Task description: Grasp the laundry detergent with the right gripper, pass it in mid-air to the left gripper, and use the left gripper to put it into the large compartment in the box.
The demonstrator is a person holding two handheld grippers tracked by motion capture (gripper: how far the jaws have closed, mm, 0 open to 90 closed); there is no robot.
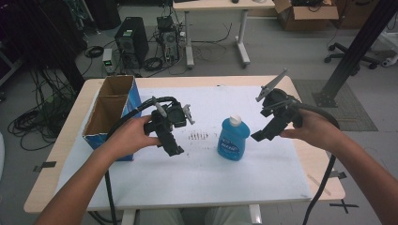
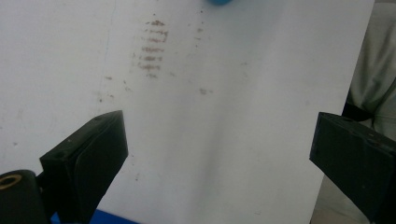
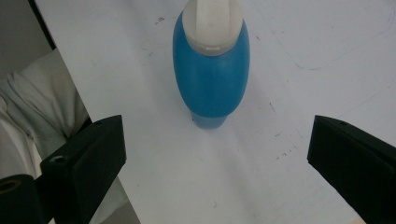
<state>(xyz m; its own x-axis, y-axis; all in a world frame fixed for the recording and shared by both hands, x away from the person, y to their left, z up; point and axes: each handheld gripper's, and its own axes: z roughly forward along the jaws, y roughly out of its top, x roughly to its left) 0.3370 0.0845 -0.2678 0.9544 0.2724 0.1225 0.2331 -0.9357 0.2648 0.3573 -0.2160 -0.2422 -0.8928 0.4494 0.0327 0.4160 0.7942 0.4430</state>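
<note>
The site was a lab or workshop — a bare floor carried a PC tower, loose cables, a second desk and a cardboard box. A black frame post stood beside the paper-covered table — an office chair base behind it.

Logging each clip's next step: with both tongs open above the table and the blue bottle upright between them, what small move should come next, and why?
Probably ease the right tongs forward and down around the bottle. Its jaws stand wide open with the bottle centred between them but still ahead, untouched. The left tongs face bare white sheet, the bottle just at that view's top edge.
</note>
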